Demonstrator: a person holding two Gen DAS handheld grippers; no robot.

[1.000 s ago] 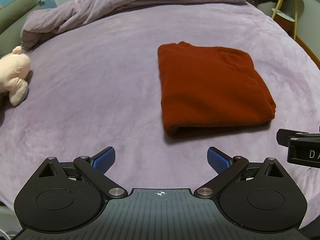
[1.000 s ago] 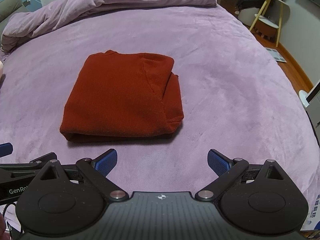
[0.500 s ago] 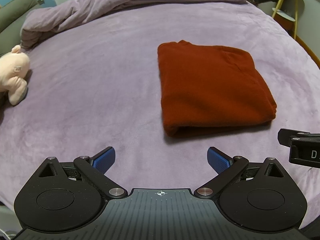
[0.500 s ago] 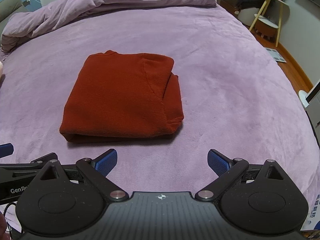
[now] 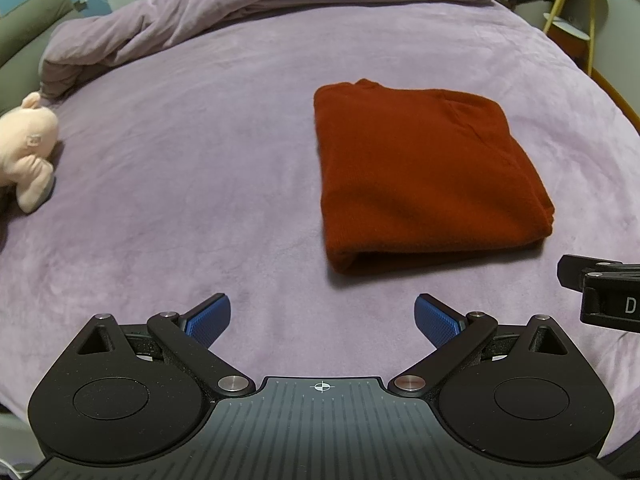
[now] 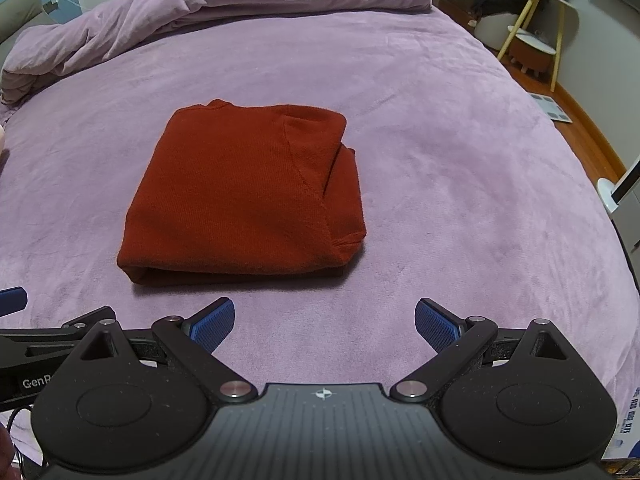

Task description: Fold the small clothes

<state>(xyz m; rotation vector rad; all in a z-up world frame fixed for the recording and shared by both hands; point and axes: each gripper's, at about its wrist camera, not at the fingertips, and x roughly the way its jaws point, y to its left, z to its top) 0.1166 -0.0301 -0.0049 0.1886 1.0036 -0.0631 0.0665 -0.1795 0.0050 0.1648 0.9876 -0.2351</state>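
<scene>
Nothing moved — both tools (image 5: 322,316) (image 6: 324,318) gape before folded sweater (image 6: 244,196)

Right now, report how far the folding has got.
Done: the rust-red garment lies folded into a compact rectangle on the purple bedspread, its layered edges showing at the right side. In hand: nothing; the left hand-held gripper and right hand-held gripper are both open, short of the cloth. Left: no other unfolded clothes are in view, so the job looks finished.

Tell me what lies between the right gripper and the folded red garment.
Nothing but bare purple bedspread: the right wrist view shows an open strip between the right gripper and the red garment's near edge.
</scene>
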